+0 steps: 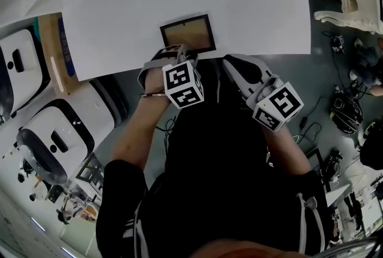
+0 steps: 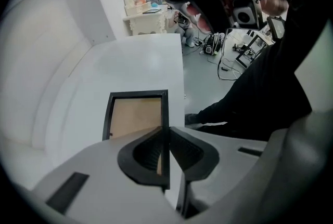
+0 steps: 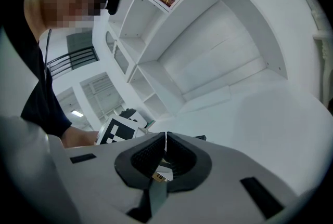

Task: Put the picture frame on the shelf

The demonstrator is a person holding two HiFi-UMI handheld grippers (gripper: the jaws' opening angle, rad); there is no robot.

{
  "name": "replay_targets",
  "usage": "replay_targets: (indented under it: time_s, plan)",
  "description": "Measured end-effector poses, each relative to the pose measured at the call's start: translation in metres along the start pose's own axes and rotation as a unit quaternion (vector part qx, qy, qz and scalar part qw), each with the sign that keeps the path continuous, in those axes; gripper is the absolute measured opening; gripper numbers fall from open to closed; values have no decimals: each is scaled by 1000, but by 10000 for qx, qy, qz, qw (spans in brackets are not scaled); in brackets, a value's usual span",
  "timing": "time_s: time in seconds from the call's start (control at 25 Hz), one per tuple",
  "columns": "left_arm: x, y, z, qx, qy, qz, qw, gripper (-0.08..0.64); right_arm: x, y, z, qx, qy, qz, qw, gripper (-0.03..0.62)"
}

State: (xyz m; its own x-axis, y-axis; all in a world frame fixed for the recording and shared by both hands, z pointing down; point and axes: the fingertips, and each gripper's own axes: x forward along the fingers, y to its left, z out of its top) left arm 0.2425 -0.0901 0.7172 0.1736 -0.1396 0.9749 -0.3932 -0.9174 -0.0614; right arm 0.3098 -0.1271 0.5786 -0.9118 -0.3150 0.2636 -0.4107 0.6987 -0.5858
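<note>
Left gripper view shows the left gripper point(image 2: 167, 140) with its jaws clamped on the right rail of the picture frame point(image 2: 136, 115), which reaches ahead of them over the white bench point(image 2: 140, 62). The pick-up looks done. The right gripper point(image 3: 164, 153) is closed on nothing, and the next move is likely a carry up to the shelf point(image 3: 171, 36) beyond.

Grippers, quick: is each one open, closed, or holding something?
Left gripper: closed on the edge of the picture frame.
Right gripper: closed, holding nothing.
</note>
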Motion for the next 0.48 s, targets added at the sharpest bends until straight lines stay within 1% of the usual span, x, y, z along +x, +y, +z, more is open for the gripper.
replay_targets:
  time_s: [0.12, 0.32, 0.48]
  plan:
    - [-23, 0, 3, -151, -183, 41, 9997, 44, 0, 12, 10, -115, -27, 64, 9999, 21]
    - [-73, -7, 15, -561, -737, 5, 9957, 44, -5, 34, 29, -369, -107, 189, 9991, 21]
    - [-112, -7, 25, -650, -941, 216, 9932, 44, -14, 46, 50, -529, -203, 279, 9980, 21]
